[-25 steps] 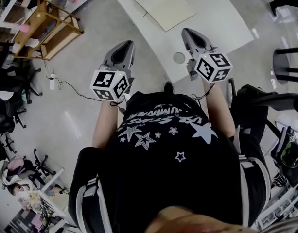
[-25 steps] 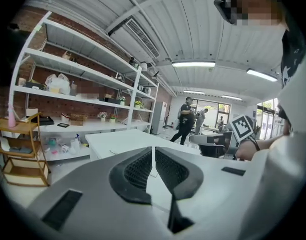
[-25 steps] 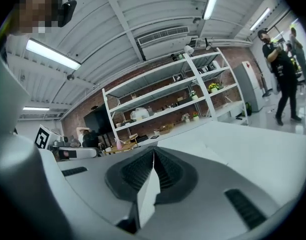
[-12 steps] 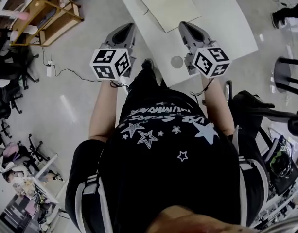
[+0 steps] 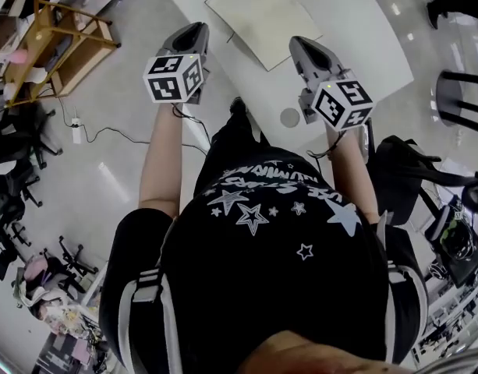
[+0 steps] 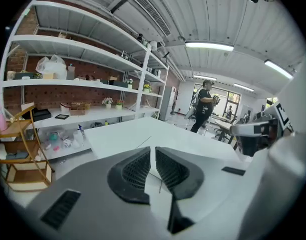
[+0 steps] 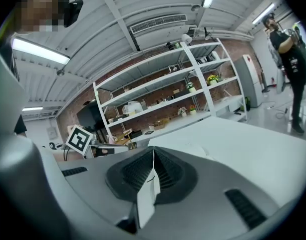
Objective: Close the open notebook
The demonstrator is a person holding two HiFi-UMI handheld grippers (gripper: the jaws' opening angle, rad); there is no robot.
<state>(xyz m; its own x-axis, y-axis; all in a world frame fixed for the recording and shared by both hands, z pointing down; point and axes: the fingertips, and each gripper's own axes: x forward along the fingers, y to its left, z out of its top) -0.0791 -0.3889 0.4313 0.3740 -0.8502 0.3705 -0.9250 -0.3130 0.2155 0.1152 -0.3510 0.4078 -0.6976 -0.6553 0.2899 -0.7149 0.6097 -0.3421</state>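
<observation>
Both claws have pushed forward since a second ago. The left claw (image 5: pixel 196 29) has travelled further, coming from over the floor up to the near-left edge of the desk (image 5: pixel 363 37). The right claw (image 5: pixel 299 44) has crept on above the desktop, past a round grey disc (image 5: pixel 290 117) set into it. Each claw's jaws are pressed together with nothing between them.

Just beyond the two tips lies the notebook (image 5: pixel 263 18), open and flat on the desk, one corner towards me. Neither claw touches it yet, so I take this to be the approach.

To do it well, I would bring the left claw in low at the free edge of the nearer leaf. I would part the jaws enough to take that leaf, or slide the closed tip under it. Then I would swing it over the spine in one arc while the right claw steadies the other half so the book does not skate. Coming in too steep risks creasing pages.

Only the head view shows the whole notebook and how far short of it both tips are. Each claw's own view shows its jaws closed, but there the pale pages nearly vanish into the pale desk. The right gripper view catches the left claw's marker cube (image 7: pixel 79 139). The left gripper view shows white shelves (image 6: pixel 83 79) and, far off, a person (image 6: pixel 203 106) standing.
</observation>
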